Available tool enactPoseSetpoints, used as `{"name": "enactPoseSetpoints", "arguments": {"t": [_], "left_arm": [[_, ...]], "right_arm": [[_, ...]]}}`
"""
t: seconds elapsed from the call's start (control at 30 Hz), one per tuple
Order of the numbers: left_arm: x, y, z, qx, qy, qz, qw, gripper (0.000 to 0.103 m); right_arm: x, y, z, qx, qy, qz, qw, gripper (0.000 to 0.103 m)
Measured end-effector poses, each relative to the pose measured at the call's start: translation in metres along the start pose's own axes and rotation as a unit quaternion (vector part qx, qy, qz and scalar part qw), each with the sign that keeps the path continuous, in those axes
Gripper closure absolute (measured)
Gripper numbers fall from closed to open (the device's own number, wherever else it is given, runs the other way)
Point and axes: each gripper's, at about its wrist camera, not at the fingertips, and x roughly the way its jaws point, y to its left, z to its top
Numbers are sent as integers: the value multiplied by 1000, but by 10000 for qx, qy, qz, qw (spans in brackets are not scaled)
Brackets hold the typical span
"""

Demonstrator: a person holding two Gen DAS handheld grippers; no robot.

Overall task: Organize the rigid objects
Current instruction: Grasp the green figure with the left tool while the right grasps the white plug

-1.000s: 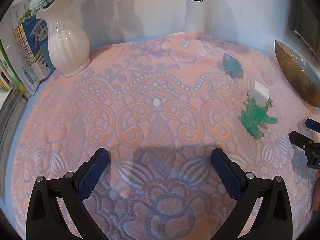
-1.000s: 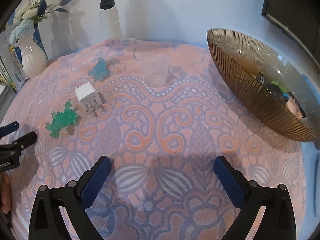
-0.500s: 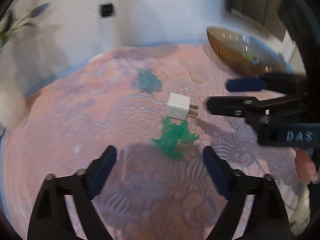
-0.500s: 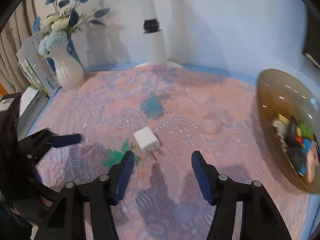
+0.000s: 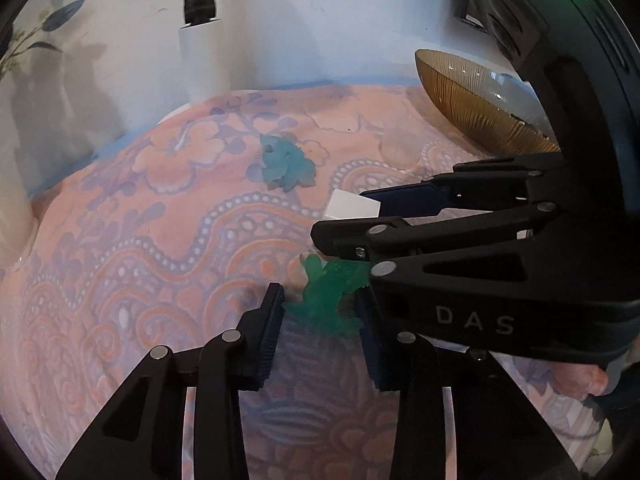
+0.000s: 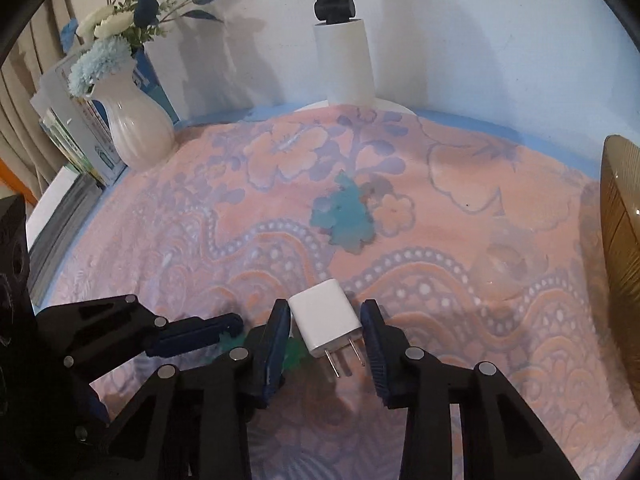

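A translucent green toy frog (image 5: 326, 296) lies on the patterned cloth between the jaws of my left gripper (image 5: 320, 300), which stand close on either side of it, still open. A white plug charger (image 6: 326, 318) lies prongs toward me between the jaws of my right gripper (image 6: 326, 322), which nearly touch it, open. In the left wrist view the charger (image 5: 352, 209) shows behind the right gripper's fingers (image 5: 400, 236). A teal frog (image 6: 346, 216) lies farther back on the cloth. In the right wrist view the green frog (image 6: 294, 356) is mostly hidden.
An amber ribbed glass bowl (image 5: 480, 112) stands at the right. A clear plastic cup (image 6: 504, 268) lies near it. A white vase with flowers (image 6: 136, 120) and books (image 6: 76, 136) stand at the back left. A white lamp post (image 6: 344, 60) stands by the wall.
Both grippers have moved in and down onto the cloth. The left jaws have narrowed around the green frog and the right jaws around the white charger.
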Motion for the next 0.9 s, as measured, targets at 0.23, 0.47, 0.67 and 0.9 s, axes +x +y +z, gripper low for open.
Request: {"name": "enactPoseSetpoints", "arguments": {"t": [0.23, 0.47, 0.67, 0.9], "left_arm": [[-33, -5, -25, -176, -194, 70, 9996, 87], [-41, 16, -47, -754, -73, -126, 9970, 86], [-40, 7, -42, -632, -64, -11, 9980, 22], [-26, -11, -17, -158, -116, 56, 9998, 15]], "right_arm": [[-45, 12, -31, -80, -396, -146, 9991, 68], [-77, 0, -72, 360, -528, -297, 9975, 68], [-60, -4, -92, 325, -220, -520, 9979, 55], [-59, -4, -93, 312, -242, -796, 9960, 43]]}}
